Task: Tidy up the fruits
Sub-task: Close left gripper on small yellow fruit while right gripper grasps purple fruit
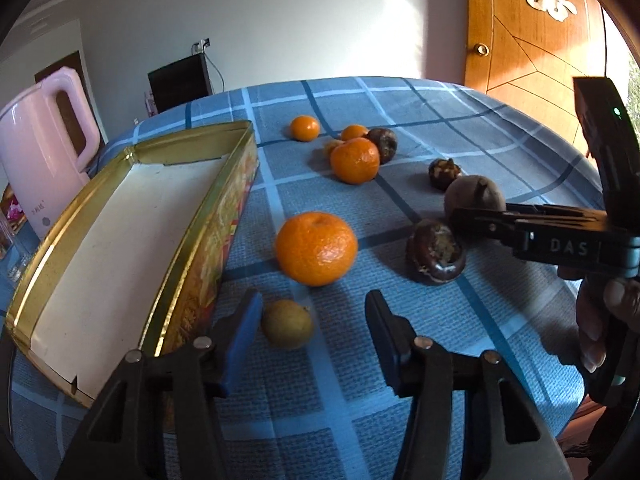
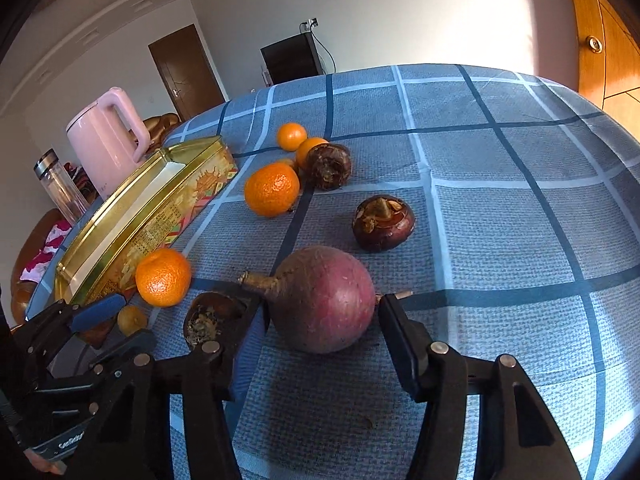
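Between my left gripper's (image 1: 312, 322) open blue pads lies a small yellow-brown fruit (image 1: 286, 324), close to the left pad with a gap on its right. A mandarin (image 1: 316, 248) sits just ahead, beside the gold tin box (image 1: 218, 236), whose white-lined inside holds nothing. My right gripper (image 2: 320, 312) has its pads against both sides of a red-purple round fruit with a stub stem (image 2: 324, 300) resting on the cloth. From the left wrist view the right gripper (image 1: 464, 216) reaches in from the right onto that fruit (image 1: 474, 194).
More mandarins (image 1: 354, 160) (image 2: 272, 188) and dark brown water chestnuts (image 1: 436, 250) (image 2: 382, 222) are scattered over the blue checked tablecloth (image 2: 500, 240). A pink kettle (image 1: 44, 152) and a clear bottle (image 2: 60, 188) stand behind the tin. A hand grips the right tool (image 1: 600, 320).
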Demonstrator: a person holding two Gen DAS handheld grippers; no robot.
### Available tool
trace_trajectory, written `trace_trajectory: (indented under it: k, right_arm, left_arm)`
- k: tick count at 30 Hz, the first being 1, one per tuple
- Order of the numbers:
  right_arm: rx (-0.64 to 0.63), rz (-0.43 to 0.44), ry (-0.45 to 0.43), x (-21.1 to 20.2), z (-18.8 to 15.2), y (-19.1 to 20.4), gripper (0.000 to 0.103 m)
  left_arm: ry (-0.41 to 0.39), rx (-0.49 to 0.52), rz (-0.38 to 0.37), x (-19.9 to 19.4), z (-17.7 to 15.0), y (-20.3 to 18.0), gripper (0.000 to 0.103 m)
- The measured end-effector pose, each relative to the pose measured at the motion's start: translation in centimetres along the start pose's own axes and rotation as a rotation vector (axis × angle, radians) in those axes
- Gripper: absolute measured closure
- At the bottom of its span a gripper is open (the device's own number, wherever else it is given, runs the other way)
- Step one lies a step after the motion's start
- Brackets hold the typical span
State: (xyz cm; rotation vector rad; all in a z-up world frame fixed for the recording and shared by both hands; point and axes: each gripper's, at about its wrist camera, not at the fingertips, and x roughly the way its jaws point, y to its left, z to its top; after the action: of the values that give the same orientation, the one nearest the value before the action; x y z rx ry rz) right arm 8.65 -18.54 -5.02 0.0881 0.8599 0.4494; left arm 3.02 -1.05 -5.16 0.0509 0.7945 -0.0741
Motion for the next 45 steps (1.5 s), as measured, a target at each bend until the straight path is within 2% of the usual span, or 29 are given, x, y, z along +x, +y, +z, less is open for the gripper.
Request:
trace_trajectory:
  k: [3, 8, 12, 21, 36, 45]
  right_arm:
    - [0.004, 0.007, 0.000, 0.0, 0.0, 0.0, 0.046]
    - [0.006, 0.016, -0.007, -0.2, 0.0, -0.1, 0.050]
    - [0.008, 0.020, -0.029, -0.7, -0.1, -0.2, 0.050]
    - [-0.012, 0.048, -0.127, -2.4, -0.4, 0.2, 0.050]
    - [-0.053, 0.081, -0.241, -4.3, -1.0, 0.6, 0.050]
    - [-0.091, 0.085, -0.322, -5.7, -1.6, 1.2, 0.050]
  left_arm:
    - [0.062, -0.066, -0.046, 1.1, -0.1, 1.8, 0.066]
    - [0.049, -0.054, -0.039, 0.9, -0.3, 1.4, 0.073]
    - [0.036, -0.052, -0.072, 0.6, -0.2, 1.2, 0.073]
    - [-0.050, -0.051, -0.090, -0.7, -0.1, 1.2, 0.074]
    - [-0.233, -0.026, -0.070, -3.8, 0.1, 1.0, 0.074]
    - [-0.279, -0.021, -0.043, -4.7, 0.3, 1.2, 0.074]
